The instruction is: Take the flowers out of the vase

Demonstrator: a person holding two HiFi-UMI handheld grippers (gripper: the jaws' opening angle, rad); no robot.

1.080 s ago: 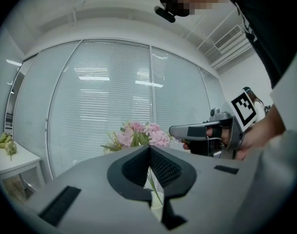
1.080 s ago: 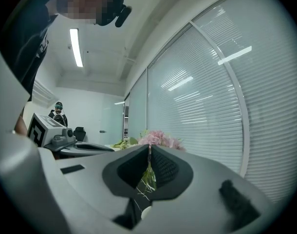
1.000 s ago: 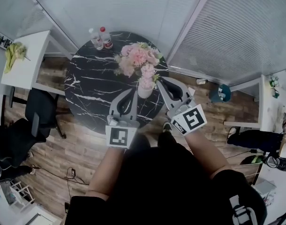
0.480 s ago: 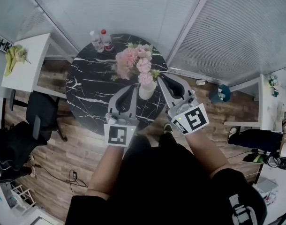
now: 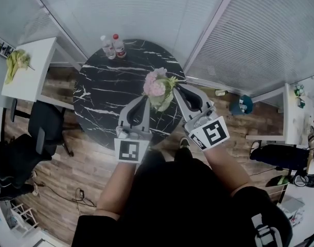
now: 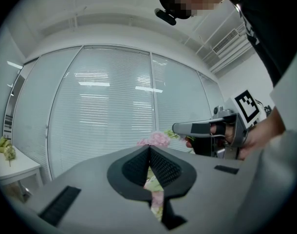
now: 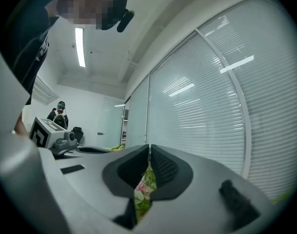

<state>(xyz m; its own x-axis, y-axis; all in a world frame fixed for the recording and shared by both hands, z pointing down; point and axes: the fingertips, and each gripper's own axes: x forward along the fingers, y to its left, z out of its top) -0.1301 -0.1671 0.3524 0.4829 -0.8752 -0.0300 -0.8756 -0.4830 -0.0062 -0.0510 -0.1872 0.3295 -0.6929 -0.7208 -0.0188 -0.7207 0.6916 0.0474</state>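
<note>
The flowers (image 5: 157, 88) were seen standing upright by the near edge of the black table (image 5: 103, 94), right between the two grippers. The left gripper (image 5: 146, 99) and the right gripper (image 5: 175, 89) were both squeezed almost shut, with leaves and petals caught in each gap. The stems were judged to run straight up, and neither gripper was nearer.

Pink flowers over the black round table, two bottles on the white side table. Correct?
Not quite. The two bottles stand at the far edge of the black round table, not on the white side table; the head view shows it. The pink flowers are over the black table.
</note>
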